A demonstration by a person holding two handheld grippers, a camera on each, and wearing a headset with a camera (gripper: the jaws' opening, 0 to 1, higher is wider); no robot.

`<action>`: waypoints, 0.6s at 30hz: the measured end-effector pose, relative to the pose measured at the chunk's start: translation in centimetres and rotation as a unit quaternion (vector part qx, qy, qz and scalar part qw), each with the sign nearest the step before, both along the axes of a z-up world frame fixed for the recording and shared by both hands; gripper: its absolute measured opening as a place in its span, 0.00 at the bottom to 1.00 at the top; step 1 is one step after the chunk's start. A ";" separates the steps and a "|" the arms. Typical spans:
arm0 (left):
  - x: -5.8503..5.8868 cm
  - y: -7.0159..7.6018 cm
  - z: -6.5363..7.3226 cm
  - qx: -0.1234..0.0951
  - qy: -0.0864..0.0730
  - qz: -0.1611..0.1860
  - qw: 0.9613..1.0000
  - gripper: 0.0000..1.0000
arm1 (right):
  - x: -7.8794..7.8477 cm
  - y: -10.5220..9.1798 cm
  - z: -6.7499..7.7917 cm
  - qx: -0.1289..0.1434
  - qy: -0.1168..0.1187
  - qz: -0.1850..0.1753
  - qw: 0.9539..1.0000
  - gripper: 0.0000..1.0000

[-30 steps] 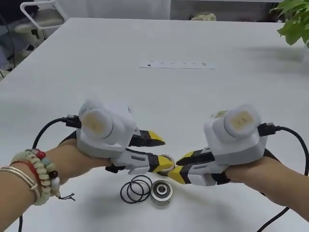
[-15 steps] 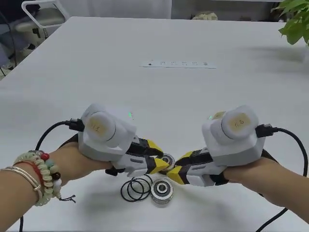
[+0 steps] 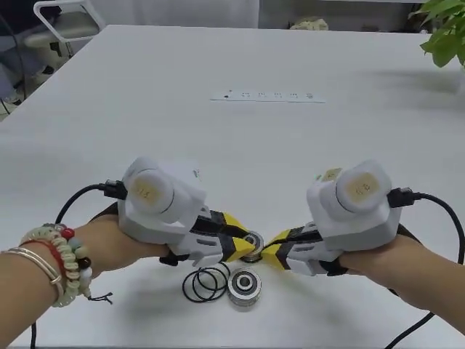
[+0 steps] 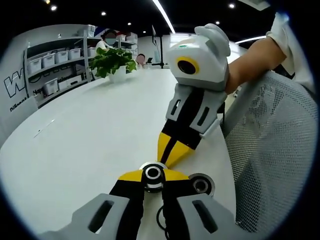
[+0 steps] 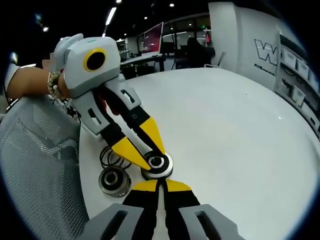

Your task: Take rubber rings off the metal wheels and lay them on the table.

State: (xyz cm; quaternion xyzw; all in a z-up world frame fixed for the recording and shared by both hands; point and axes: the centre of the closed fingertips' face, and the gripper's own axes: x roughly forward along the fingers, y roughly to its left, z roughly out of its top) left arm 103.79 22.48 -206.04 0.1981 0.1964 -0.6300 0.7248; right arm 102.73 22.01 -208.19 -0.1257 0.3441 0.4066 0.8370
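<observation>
On the table (image 3: 218, 160), rings (image 3: 205, 283) lie just left of one wheel (image 3: 243, 287) — a second wheel (image 3: 252, 242) just behind it.

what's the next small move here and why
Probably ease the right gripper back from the held wheel to peel its ring, though whether it has caught the ring is too small to tell. The left gripper is shut on that wheel, the right's shut tips sit at its rim, and loose rubber rings lie beside a second wheel.

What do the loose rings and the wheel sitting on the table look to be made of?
The loose rings look thin and matte black, likely rubber. The wheel on the table shows a shiny silver rim and dark centre, apparently metal.
</observation>
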 end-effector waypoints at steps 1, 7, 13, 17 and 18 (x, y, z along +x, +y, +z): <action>0.0 0.0 0.0 0.000 0.000 0.000 1.000 0.08 | 0.0 0.0 0.0 -0.003 -0.001 0.000 1.000 0.00; 0.0 0.1 0.0 0.001 -0.005 -0.001 1.000 0.07 | 0.5 -0.3 -0.1 0.009 0.022 -0.038 0.999 0.00; 0.0 0.1 0.0 0.007 -0.008 0.000 1.000 0.07 | 0.7 -0.5 0.0 0.038 0.047 -0.074 0.995 0.00; 0.0 0.3 0.0 0.007 -0.007 0.000 1.000 0.07 | 1.0 -0.7 0.3 0.069 0.067 -0.104 0.990 0.00; -0.1 0.3 0.0 0.007 -0.007 -0.001 1.000 0.07 | 1.2 -0.9 0.5 0.076 0.065 -0.116 0.988 0.00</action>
